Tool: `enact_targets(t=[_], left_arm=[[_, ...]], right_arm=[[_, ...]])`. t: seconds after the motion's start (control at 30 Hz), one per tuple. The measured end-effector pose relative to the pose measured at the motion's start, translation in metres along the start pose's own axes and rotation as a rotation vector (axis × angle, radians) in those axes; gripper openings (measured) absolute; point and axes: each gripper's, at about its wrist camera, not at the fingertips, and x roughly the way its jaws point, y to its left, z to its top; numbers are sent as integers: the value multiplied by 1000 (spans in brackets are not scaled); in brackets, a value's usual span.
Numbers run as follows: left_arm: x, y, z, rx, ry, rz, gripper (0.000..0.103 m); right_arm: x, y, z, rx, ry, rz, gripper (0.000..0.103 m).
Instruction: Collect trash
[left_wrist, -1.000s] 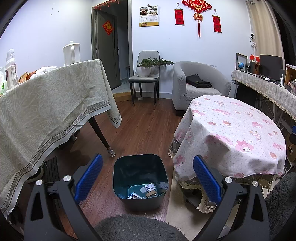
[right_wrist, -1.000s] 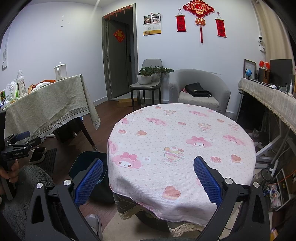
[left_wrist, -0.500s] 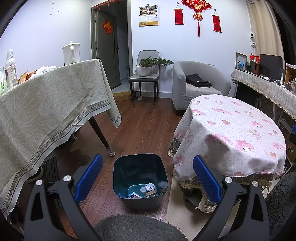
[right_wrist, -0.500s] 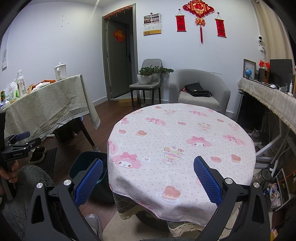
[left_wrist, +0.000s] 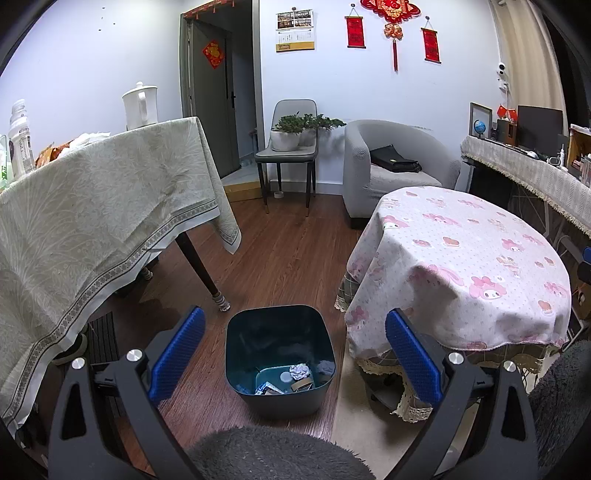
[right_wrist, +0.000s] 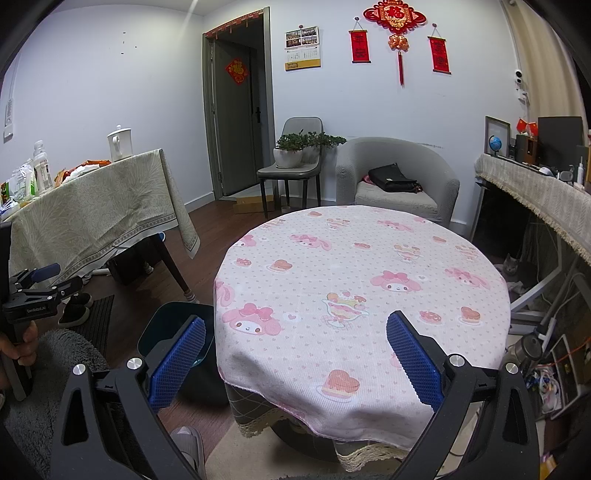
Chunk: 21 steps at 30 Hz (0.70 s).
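Nothing moved: one bin, two tongs.

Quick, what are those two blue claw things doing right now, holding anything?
Left gripper: jaws open, holding nothing, above the bin.
Right gripper: jaws open, holding nothing, over the round table.

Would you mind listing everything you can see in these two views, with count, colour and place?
trash bin: one, dark teal, on the floor between the tables
trash: several crumpled pieces, in the bin's bottom
round table: one, pink cartoon cloth, right
long table: one, beige cloth, left
kettle: one, white, on the long table
armchair: one, grey, by the far wall
bag: one, black, on the armchair
chair: one, grey, beside the door
potted plants: two, green, on the chair
cat: one, grey, under the right desk
left gripper: blue pads, open
right gripper: blue pads, open
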Motion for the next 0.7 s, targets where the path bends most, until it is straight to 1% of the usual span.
enact_targets(t=[0.7], left_arm=[[1, -1, -1, -1, 5, 3, 100]], right_arm=[[0, 0, 0, 1, 0, 0, 100]])
